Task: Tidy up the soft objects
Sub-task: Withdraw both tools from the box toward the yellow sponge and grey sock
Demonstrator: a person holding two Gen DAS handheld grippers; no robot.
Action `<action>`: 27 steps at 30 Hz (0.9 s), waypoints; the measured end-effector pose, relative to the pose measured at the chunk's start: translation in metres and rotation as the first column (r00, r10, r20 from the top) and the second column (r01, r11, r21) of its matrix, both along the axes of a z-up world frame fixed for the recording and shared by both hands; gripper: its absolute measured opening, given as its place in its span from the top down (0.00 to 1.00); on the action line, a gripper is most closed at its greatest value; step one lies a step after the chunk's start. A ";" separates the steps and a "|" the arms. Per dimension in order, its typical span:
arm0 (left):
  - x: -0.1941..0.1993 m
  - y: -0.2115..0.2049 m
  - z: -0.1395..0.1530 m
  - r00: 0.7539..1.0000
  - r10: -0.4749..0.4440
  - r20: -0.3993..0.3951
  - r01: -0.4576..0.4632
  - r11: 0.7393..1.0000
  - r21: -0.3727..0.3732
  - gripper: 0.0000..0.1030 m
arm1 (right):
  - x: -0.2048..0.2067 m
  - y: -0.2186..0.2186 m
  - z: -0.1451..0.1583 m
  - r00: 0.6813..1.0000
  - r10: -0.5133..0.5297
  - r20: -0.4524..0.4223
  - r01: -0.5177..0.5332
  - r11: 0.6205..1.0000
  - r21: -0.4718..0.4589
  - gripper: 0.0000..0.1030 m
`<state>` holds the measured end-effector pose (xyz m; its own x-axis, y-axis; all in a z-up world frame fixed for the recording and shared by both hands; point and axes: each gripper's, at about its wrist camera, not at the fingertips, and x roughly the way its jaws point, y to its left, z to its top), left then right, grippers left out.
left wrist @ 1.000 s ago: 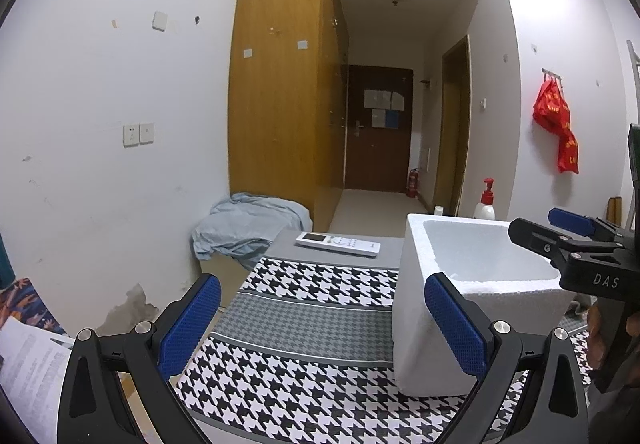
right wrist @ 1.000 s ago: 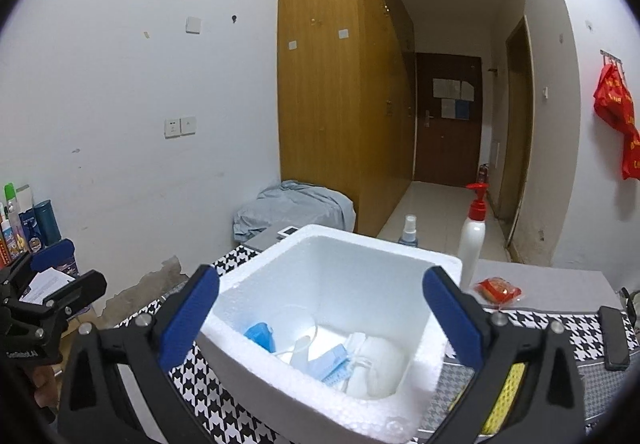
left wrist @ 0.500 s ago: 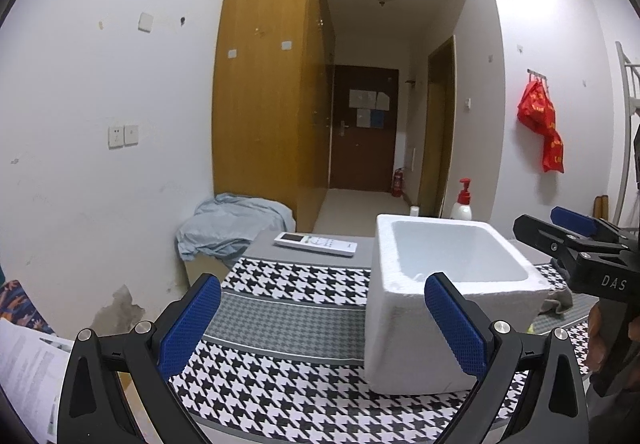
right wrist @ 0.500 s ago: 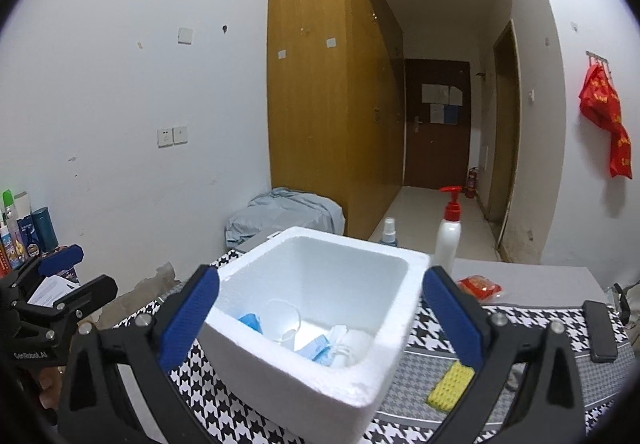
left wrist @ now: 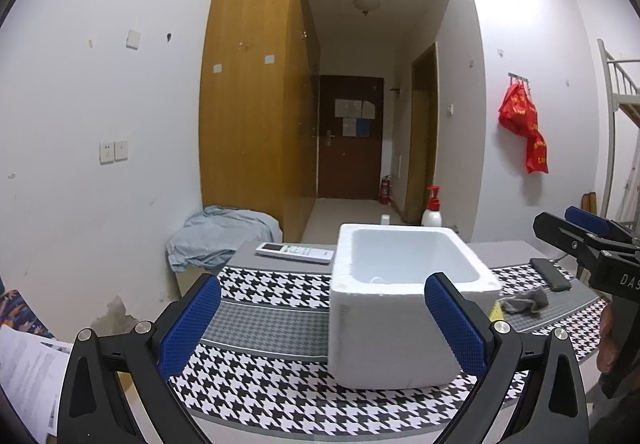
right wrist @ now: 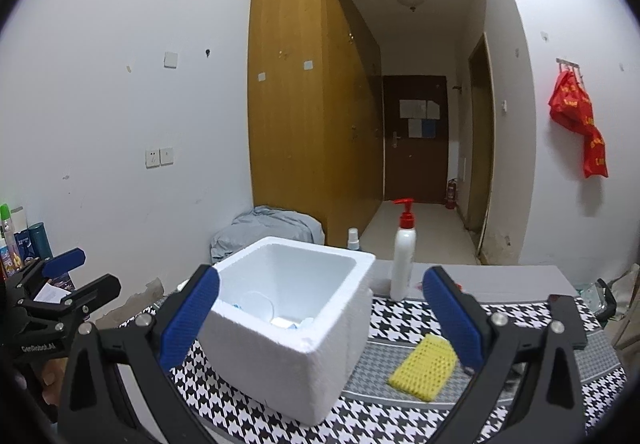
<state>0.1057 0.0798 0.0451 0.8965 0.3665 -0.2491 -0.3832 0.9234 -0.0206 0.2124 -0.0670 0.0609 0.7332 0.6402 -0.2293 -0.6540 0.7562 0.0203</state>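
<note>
Foam box (right wrist: 288, 328): white, open-topped, standing on the houndstooth mat (left wrist: 256, 388) near the table's middle. Contents only partly seen from the right wrist view: pale blue and white soft items (right wrist: 290, 322) at the bottom, kinds not clear.

Sponge (right wrist: 424, 368): yellow, textured, flat on the mat just right of the box, apart from it.

Grey cloth (left wrist: 524, 302): crumpled, on the mat right of the box, near a dark phone (left wrist: 550, 274).

Pump bottle (right wrist: 403, 256): white with red pump, upright behind the box; label not readable. Small spray bottle (right wrist: 353, 238) beside it, to the left.

Remote (left wrist: 295, 253): white, lying on the grey strip behind the mat, left of the box.

Left gripper (left wrist: 320, 324): blue pads spread wide, holding nothing, above the mat's near edge, facing the box. Seen from the right wrist view at far left; its body reads "GenRobot.AI".

Right gripper (right wrist: 320, 320): blue pads spread wide, empty, framing the box and sponge. Seen from the left wrist view at far right; the letters "DAS" show on its body.

Surroundings: wooden wardrobe (left wrist: 256, 84); dark door (right wrist: 414, 140) with paper notices, writing illegible; red bag (left wrist: 524, 128) with yellow characters, unreadable, hung on the right wall; blue-grey bundle of fabric (left wrist: 222, 234) at the left wall.
</note>
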 end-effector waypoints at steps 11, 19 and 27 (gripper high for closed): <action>-0.018 -0.029 0.004 0.998 -0.056 0.038 0.056 0.998 0.009 0.01 | -0.034 -0.038 -0.002 0.997 -0.060 0.039 0.059 0.998 0.025 0.00; -0.022 -0.044 -0.008 0.993 -0.108 0.052 0.107 0.994 0.018 0.01 | -0.051 -0.056 -0.017 0.994 -0.091 0.058 0.088 0.995 0.042 0.00; -0.021 -0.060 -0.022 0.980 -0.183 0.073 0.181 0.983 0.033 0.01 | -0.066 -0.077 -0.031 0.985 -0.165 0.056 0.161 0.984 0.070 0.00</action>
